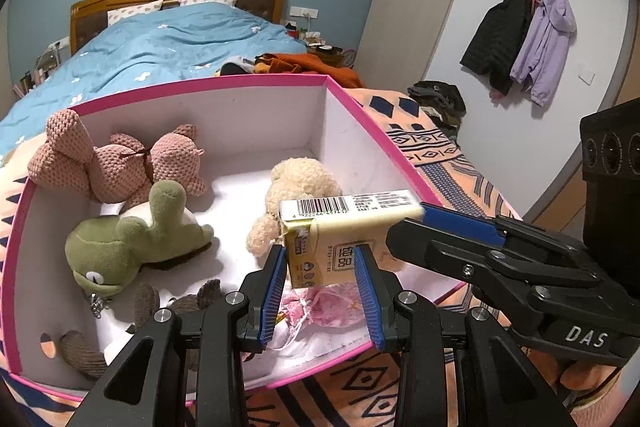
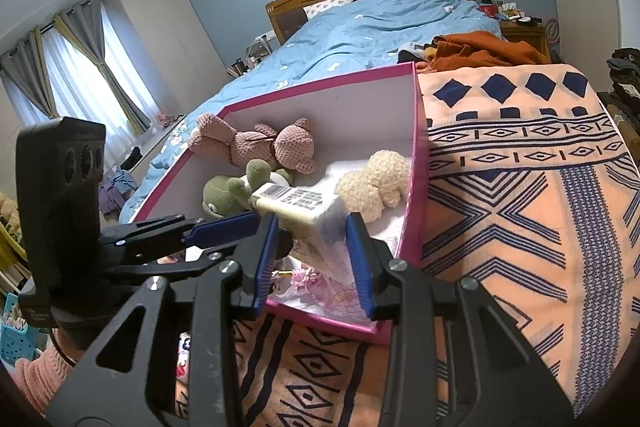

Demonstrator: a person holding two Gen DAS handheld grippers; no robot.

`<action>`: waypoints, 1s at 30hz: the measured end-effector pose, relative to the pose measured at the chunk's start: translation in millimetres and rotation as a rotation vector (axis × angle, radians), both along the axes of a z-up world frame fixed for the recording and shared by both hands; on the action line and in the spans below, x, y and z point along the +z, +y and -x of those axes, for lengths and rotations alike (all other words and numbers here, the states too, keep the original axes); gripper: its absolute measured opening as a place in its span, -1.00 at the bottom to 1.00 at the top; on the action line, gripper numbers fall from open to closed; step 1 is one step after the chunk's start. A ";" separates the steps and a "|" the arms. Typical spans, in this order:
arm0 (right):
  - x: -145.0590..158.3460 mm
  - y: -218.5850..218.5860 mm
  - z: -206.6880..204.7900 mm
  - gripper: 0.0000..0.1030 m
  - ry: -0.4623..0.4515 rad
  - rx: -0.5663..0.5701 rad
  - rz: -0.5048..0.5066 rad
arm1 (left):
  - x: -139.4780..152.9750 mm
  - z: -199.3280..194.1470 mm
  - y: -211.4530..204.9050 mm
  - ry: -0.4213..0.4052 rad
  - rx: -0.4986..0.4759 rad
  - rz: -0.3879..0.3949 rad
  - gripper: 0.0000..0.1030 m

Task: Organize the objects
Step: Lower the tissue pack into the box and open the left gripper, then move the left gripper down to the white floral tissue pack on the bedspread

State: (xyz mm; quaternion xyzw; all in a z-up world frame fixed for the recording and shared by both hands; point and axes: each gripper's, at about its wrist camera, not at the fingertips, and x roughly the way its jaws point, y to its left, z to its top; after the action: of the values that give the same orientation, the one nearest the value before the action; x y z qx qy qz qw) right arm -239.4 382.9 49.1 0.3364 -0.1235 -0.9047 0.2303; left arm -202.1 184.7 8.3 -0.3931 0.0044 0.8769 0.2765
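Though both grippers crowd the lower middle of each frame, they share one load: the left gripper [image 1: 322, 283] pinches the lower end of a yellow tissue pack [image 1: 340, 231], and the right gripper [image 2: 312, 247] clamps its other end, so the pack hangs between them over the near right corner of the pink box [image 1: 384, 131]. Directly under it lies a pink pouch [image 1: 324, 307] on the box floor (a brown plush part shows at lower left, too cut off to name). Further in, left of centre, sits a green frog toy [image 1: 132, 243], with a cream bear [image 1: 296, 183] to its right and a pink knitted toy [image 1: 116, 163] against the far wall. The box rests on a patterned blanket [image 2: 520, 187] on the bed [image 1: 180, 39]. My reading: several toys are already stowed, the pack is about to join them, and it remains to lower and release it.
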 end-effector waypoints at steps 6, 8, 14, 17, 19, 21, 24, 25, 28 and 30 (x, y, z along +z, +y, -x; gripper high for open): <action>-0.2 -1.6 -1.4 -0.26 0.008 -0.006 -0.006 | -1.8 0.2 -1.4 0.007 0.002 -0.002 -0.32; 0.3 -2.5 -3.5 -0.26 0.013 -0.001 -0.004 | 1.2 -5.4 -2.7 0.035 0.007 0.004 -0.32; 8.2 -4.8 -19.9 -0.26 0.053 0.021 0.003 | 15.2 -28.2 -15.3 0.114 0.015 0.003 -0.10; 11.6 -7.0 -32.9 -0.25 0.071 0.046 0.010 | 24.6 -46.1 -26.5 0.168 0.025 0.003 0.08; 12.5 -9.2 -43.9 -0.23 0.079 0.071 0.021 | 28.4 -59.9 -35.8 0.191 0.028 -0.004 0.21; 12.3 -11.4 -52.8 -0.16 0.086 0.092 0.028 | 33.2 -69.7 -43.8 0.190 0.012 -0.030 0.27; 8.4 -20.2 -66.9 -0.09 0.081 0.142 0.037 | 36.6 -91.3 -59.8 0.228 0.028 -0.037 0.57; 6.1 -24.3 -71.6 -0.08 0.078 0.159 0.037 | 36.3 -97.5 -64.7 0.237 0.033 -0.034 0.63; -4.0 -38.0 -83.2 -0.04 0.053 0.215 0.033 | 30.4 -112.0 -81.0 0.243 0.066 -0.018 0.68; -11.8 -45.7 -87.2 -0.02 0.033 0.239 0.026 | 21.7 -118.8 -90.6 0.233 0.101 0.009 0.71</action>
State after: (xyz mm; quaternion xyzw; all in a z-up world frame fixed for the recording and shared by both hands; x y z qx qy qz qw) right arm -152.3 337.2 37.3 0.3306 -0.0904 -0.8746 0.3430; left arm -83.2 94.1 30.1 -0.2897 0.0204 0.9293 0.2280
